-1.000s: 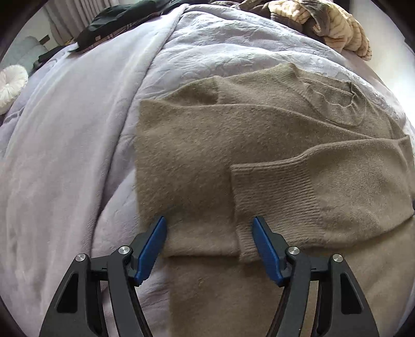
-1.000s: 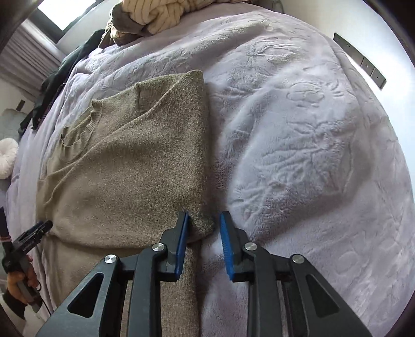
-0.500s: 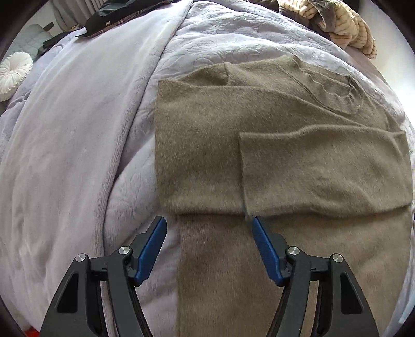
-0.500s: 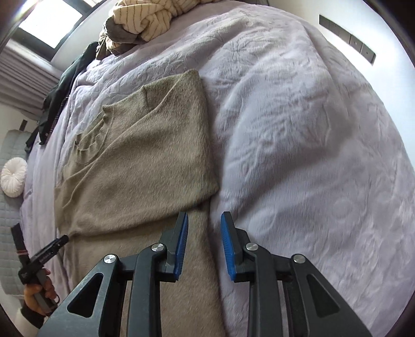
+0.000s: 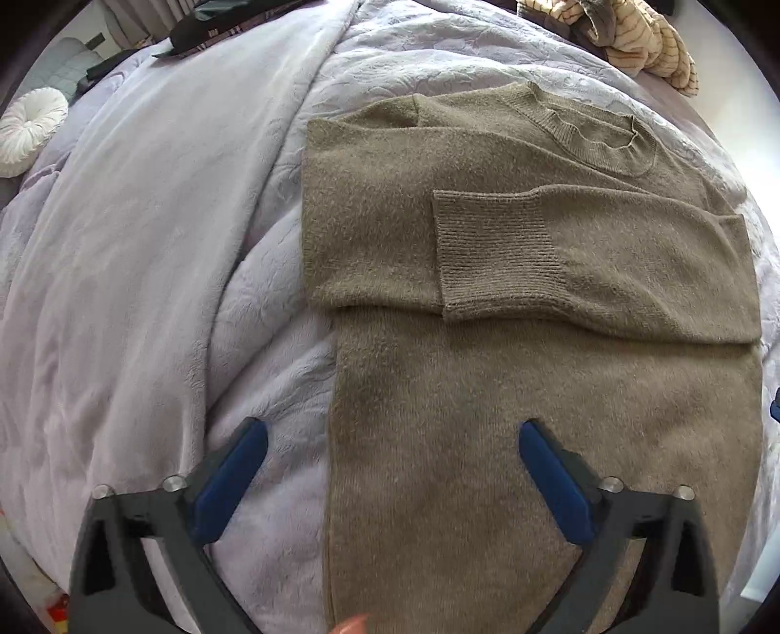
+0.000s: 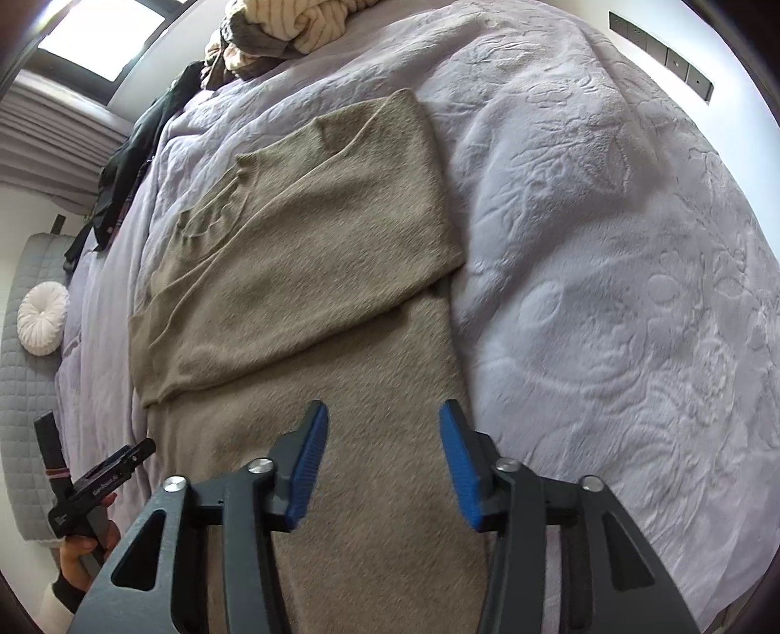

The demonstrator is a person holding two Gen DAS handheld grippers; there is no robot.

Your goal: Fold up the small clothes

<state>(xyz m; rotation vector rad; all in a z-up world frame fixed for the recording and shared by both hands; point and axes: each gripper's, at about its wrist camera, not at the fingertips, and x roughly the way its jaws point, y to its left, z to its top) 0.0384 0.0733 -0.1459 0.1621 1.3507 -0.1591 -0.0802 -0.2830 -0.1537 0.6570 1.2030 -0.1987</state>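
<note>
An olive-brown knit sweater lies flat on a lilac bedspread, both sleeves folded across its chest, the ribbed cuff on top. In the left wrist view my left gripper hovers over the sweater's lower left edge, its jaws opening wide and nothing held between them. The right wrist view shows the same sweater from its other side. My right gripper hangs above the lower right edge, jaws opening, with only the cloth below them. The left gripper and the hand holding it appear at the lower left.
A heap of striped and brown clothes lies at the bed's far end, dark garments at the far left. A round white cushion rests on a grey quilted pad beside the bed. Wall switches sit at the upper right.
Both grippers have drawn back and up from the folded sleeves toward the sweater's lower part. The left jaws have spread wider; the right jaws, nearly closed before, have parted. The sweater lies still.
</note>
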